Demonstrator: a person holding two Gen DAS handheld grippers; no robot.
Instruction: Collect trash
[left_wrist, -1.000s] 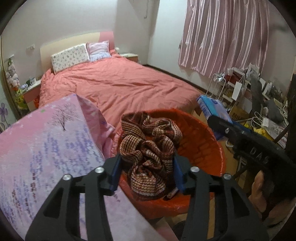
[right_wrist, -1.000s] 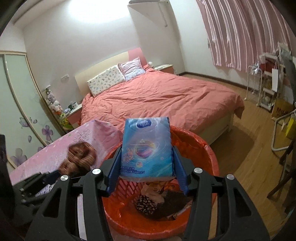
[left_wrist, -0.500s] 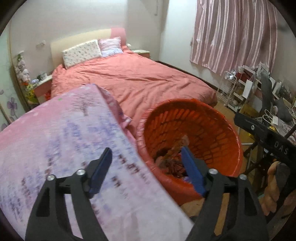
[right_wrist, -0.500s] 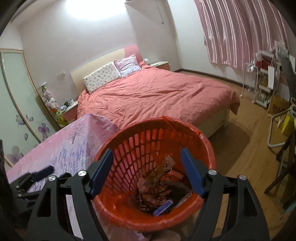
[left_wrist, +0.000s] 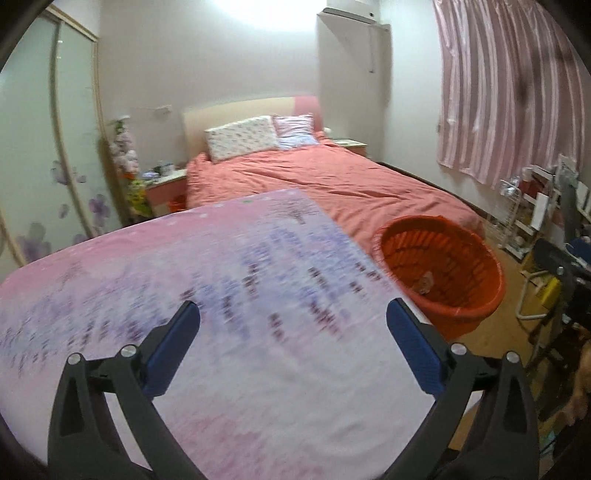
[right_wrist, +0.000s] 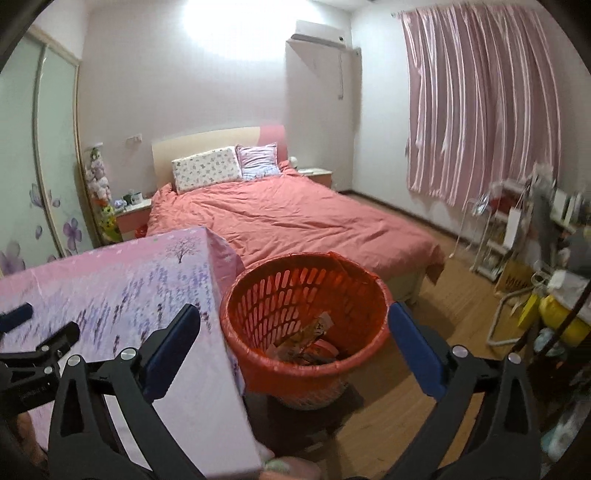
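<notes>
An orange slotted basket (right_wrist: 306, 295) stands on a dark stool beside the pink floral-clothed table (right_wrist: 122, 295); trash, including wrappers and paper (right_wrist: 310, 339), lies in its bottom. It also shows in the left wrist view (left_wrist: 439, 273), right of the table (left_wrist: 240, 314). My left gripper (left_wrist: 293, 334) is open and empty over the table. My right gripper (right_wrist: 293, 338) is open and empty, above and in front of the basket. The left gripper shows at the left edge of the right wrist view (right_wrist: 33, 343).
A bed with a salmon cover (right_wrist: 295, 218) lies beyond the table and basket. Pink curtains (right_wrist: 480, 110) hang at right. A cluttered rack and chair (right_wrist: 528, 236) stand on the wooden floor (right_wrist: 443, 295) at right. A glass wardrobe (left_wrist: 37, 166) is at left.
Both grippers opened: the left let go of the brown knitted cloth, the right the blue tissue pack, into the basket. Both then pulled back, the left swinging over the table.
</notes>
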